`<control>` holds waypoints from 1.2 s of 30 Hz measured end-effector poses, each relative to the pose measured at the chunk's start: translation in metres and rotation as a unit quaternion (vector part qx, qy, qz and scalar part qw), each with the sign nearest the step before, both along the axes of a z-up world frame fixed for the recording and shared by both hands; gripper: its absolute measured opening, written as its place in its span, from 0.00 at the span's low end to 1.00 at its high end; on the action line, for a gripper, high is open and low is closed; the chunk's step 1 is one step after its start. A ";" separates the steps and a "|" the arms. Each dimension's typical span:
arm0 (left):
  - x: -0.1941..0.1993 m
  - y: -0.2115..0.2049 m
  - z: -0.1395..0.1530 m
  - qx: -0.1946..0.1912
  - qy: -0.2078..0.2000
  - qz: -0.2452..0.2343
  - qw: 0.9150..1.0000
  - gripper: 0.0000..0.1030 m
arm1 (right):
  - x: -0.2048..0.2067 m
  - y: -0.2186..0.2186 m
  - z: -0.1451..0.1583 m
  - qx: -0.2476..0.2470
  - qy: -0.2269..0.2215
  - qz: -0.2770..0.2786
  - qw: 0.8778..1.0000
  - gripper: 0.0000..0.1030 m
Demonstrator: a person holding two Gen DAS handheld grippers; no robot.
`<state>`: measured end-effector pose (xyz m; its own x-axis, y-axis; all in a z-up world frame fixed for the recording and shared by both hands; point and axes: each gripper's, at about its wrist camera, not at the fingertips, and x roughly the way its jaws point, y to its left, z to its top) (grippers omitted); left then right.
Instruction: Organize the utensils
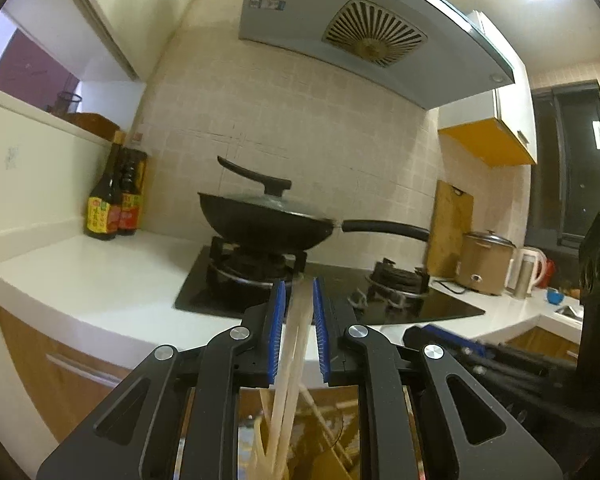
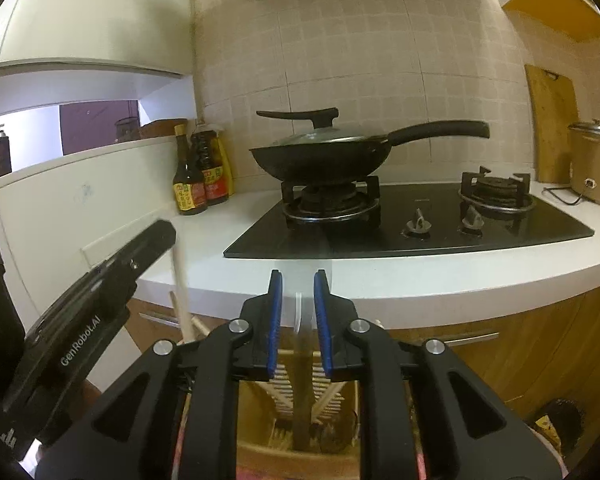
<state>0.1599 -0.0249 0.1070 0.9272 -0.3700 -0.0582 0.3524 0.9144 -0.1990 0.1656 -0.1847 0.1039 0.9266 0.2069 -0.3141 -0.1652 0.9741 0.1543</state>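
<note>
My left gripper [image 1: 299, 292] holds a bundle of pale chopsticks [image 1: 294, 344] between its blue pads, and the sticks run down past the jaws toward a wooden holder [image 1: 324, 420] below. My right gripper [image 2: 299, 284] has a translucent, motion-blurred utensil [image 2: 302, 344] standing between its blue pads, its lower end reaching into a slatted wooden utensil holder [image 2: 292, 428] below. In the right wrist view, the left gripper's body [image 2: 88, 300] is at the left, with pale chopsticks [image 2: 182, 292] beside it.
A lidded black wok [image 2: 320, 156] sits on the left burner of a black gas hob [image 2: 420, 224]. Sauce bottles [image 2: 198, 176] stand at the wall on the white counter [image 2: 440, 280]. A wooden cutting board [image 2: 552, 128] and a rice cooker [image 2: 592, 164] are at the right.
</note>
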 end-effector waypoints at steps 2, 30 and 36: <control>-0.007 0.006 -0.001 0.000 0.010 -0.005 1.000 0.28 | -0.008 -0.002 0.002 0.002 0.005 0.008 1.000 0.14; -0.171 0.019 -0.067 0.082 0.065 0.118 0.987 0.88 | -0.183 -0.024 -0.084 -0.048 0.032 -0.034 0.998 0.66; -0.171 0.009 -0.084 0.111 0.052 0.148 0.981 0.88 | -0.174 -0.025 -0.107 -0.052 0.041 -0.045 0.997 0.66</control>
